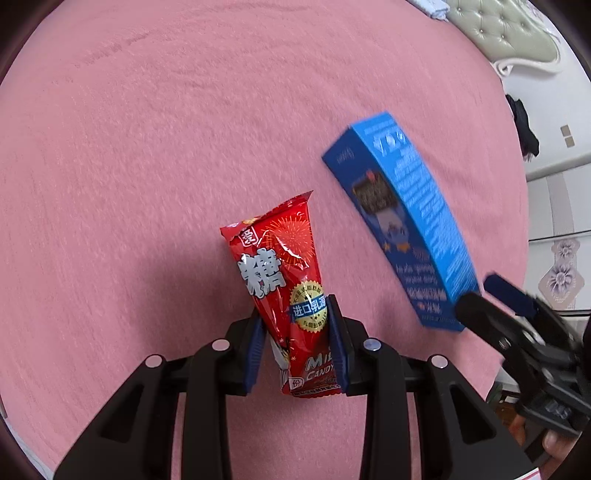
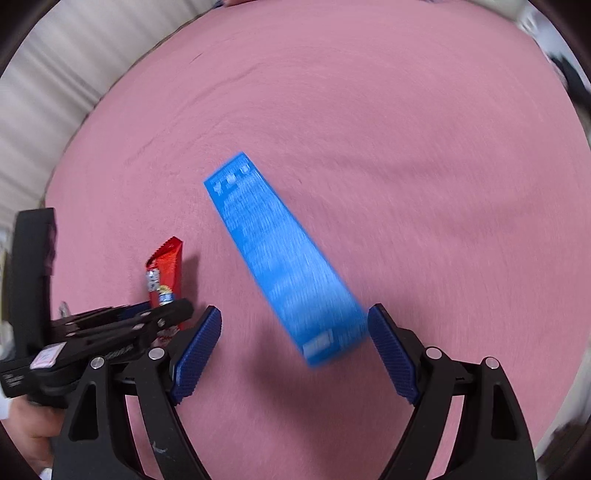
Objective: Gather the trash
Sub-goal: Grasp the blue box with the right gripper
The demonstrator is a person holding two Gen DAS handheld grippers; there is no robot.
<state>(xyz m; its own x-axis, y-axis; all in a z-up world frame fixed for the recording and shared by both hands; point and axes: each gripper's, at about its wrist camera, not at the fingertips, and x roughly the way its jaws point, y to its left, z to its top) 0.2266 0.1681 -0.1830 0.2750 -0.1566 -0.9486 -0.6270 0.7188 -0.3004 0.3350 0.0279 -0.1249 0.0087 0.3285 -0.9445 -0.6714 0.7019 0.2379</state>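
My left gripper [image 1: 297,325] is shut on a red candy wrapper [image 1: 284,280] and holds it over the pink bedspread [image 1: 147,147]. A long blue carton [image 1: 402,218] lies to its right. In the right wrist view the blue carton [image 2: 284,258] lies between the wide-open jaws of my right gripper [image 2: 295,332], its near end close to the right finger; it looks blurred. The right gripper [image 1: 495,299] also shows at the carton's near end in the left wrist view. The red wrapper [image 2: 166,273] and left gripper [image 2: 170,314] show at the left of the right wrist view.
The pink bedspread [image 2: 406,129] fills both views. A padded pale headboard [image 1: 509,33] stands at the far right, with a wall and dark clothing [image 1: 522,125] beyond. Pale striped bedding [image 2: 48,92] edges the bed at the left.
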